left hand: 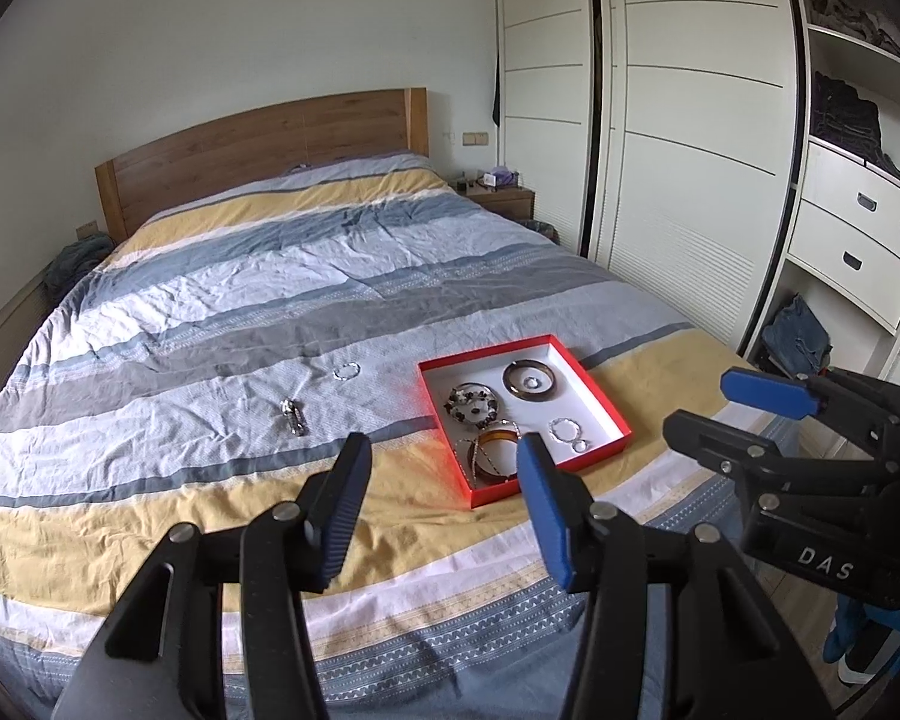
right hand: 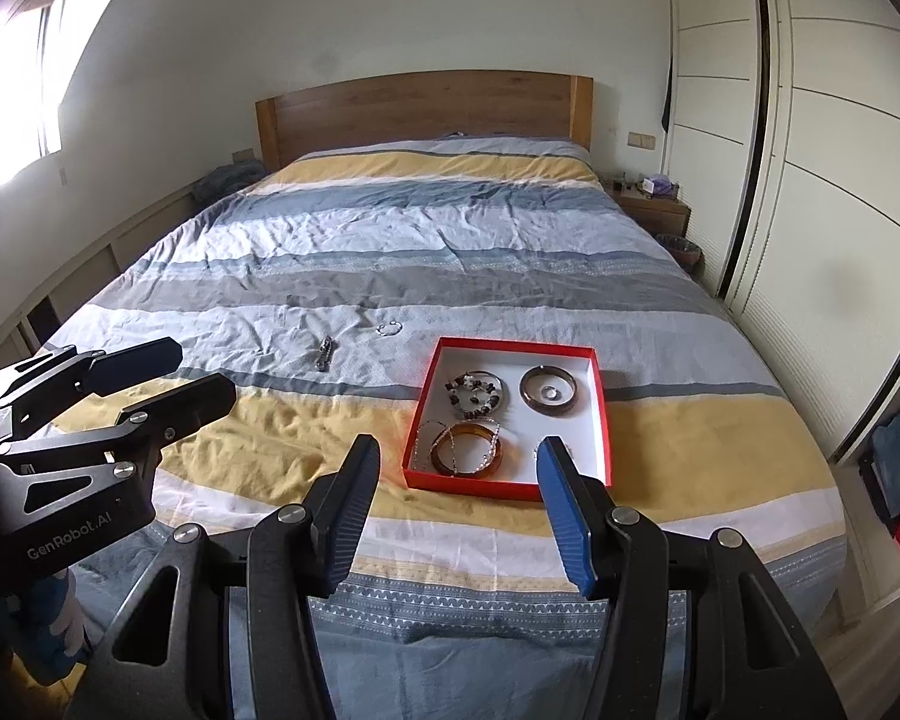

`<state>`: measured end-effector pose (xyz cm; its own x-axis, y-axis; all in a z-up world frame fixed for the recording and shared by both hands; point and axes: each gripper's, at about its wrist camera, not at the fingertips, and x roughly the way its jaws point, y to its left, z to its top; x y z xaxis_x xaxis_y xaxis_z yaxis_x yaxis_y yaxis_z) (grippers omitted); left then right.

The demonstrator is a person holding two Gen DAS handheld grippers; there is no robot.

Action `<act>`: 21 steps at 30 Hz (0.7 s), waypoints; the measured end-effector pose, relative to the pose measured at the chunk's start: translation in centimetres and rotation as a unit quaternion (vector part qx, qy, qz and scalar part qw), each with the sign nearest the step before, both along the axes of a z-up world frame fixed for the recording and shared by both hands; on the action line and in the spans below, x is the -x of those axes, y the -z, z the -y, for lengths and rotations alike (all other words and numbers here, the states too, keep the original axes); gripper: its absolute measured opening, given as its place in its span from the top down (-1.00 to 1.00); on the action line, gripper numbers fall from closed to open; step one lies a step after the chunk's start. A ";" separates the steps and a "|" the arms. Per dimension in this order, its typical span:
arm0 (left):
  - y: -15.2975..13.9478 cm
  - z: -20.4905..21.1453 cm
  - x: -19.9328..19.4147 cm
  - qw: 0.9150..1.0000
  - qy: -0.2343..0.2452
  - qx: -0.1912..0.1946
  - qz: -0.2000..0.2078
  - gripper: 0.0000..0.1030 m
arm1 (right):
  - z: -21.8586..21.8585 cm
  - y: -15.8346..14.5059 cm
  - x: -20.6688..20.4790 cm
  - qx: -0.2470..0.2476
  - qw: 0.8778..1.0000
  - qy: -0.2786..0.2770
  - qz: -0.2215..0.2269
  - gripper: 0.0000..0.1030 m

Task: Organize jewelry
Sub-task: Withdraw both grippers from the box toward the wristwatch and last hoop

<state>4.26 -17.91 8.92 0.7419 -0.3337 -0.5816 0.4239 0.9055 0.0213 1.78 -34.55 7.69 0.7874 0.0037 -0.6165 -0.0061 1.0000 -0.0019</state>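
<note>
On bedspread (left hand: 150, 312), chain (left hand: 293, 417) lies lengthwise toward headboard (left hand: 258, 138); L+R tongs (left hand: 444, 468) (right hand: 459, 471) spread, empty.

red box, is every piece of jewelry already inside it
No, a small ring and a metal chain piece lie on the bedspread outside the red box.

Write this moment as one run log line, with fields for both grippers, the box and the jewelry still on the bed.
left gripper: open, empty | right gripper: open, empty | red box: on bed, holds bangles | outside box: small ring bracelet, metal chain piece
</note>
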 end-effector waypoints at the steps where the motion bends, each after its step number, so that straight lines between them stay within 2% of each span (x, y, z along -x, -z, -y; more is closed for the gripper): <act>1: -0.3 -0.3 0.5 1.000 -0.002 0.001 0.006 0.06 | -0.2 -0.3 0.2 0.002 1.000 -0.001 0.003 -0.05; 8: -2.5 -2.2 3.5 0.999 -0.022 0.006 0.047 0.05 | -2.1 -2.1 2.5 0.013 0.999 -0.012 0.028 -0.07; 21: -4.9 -4.8 7.8 0.995 -0.049 0.016 0.089 -0.01 | -4.8 -4.8 6.8 0.028 0.996 -0.033 0.074 -0.14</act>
<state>-3.56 -13.10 13.82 0.8617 -0.2708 -0.4291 0.3255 0.9437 0.0582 -5.05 -29.79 12.50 0.8692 0.0271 -0.4936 -0.0669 0.9958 -0.0631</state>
